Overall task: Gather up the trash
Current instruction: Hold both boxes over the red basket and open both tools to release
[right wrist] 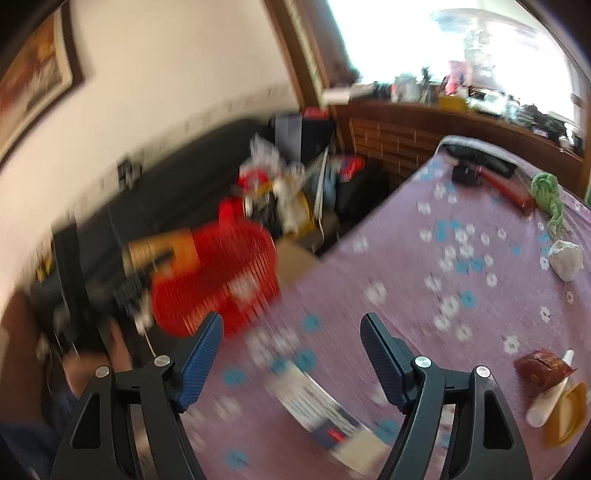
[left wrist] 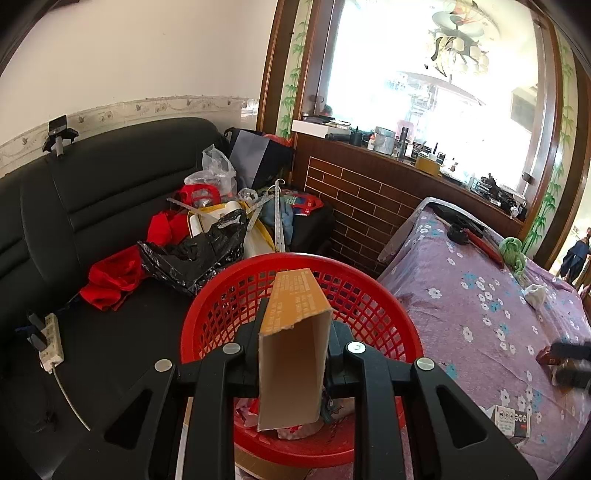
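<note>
The left gripper (left wrist: 293,354) pinches a torn cardboard box (left wrist: 295,332) between its fingers, held over the red basket (left wrist: 376,306) — paper scraps already lie inside. The right gripper (right wrist: 291,354) hangs fingers spread over the flowered bed (right wrist: 461,206), a blurred flat packet (right wrist: 321,410) below, untouched.

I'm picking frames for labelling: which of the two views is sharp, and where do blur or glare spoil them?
Left wrist view: sharp on the cardboard box and red basket, though the window is blown out white. Right wrist view: motion-smeared across the basket and floral bedspread, with only the right gripper crisp; its window is also overexposed. Both bend straight edges, being fisheye.
</note>
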`<state>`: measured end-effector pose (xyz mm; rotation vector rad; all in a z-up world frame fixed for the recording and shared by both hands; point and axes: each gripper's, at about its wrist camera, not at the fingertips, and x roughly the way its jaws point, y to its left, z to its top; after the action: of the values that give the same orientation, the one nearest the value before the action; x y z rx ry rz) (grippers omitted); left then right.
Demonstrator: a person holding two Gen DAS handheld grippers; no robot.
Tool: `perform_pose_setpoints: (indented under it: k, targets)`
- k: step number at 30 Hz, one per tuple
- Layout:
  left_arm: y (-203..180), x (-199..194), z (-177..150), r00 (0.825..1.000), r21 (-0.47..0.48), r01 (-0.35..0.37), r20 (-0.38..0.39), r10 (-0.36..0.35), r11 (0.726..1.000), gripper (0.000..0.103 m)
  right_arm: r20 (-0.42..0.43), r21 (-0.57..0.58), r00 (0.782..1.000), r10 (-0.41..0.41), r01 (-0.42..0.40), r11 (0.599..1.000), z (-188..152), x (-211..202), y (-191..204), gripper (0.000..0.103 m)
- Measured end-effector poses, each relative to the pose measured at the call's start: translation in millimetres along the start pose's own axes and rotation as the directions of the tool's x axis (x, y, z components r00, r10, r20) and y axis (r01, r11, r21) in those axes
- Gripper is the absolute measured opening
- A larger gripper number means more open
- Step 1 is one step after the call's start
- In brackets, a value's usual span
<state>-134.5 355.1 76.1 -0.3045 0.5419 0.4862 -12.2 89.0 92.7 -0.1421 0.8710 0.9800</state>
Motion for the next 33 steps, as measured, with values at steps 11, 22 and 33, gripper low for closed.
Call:
perform_pose_setpoints:
  k: [11, 22, 33]
  targets:
    - [-2.0, 1.8, -0.9, 1.000, 0.003, -0.006, -0.006, 0.006, 1.000, 0.021, -0.279, -0.269, 0.958, -0.066, -0.012, 0.963, -46.5, 53.2, -0.5, 0.038]
    - [4.4, 7.5, 0.3, 1.000, 0.004, -0.018, -0.009, 0.018, 1.000, 0.021, -0.063, -0.193, 0.998, 0.027, -0.039, 0.980, 18.6, 18.6, 42.7, 0.037]
    - [19.9, 6.2, 2.8, 1.000, -0.016, -0.004, -0.004, 0.004, 1.000, 0.070, 0.113, -0.035, 0.992, 0.057, -0.054, 0.998, 75.1, 48.9, 83.9, 0.061]
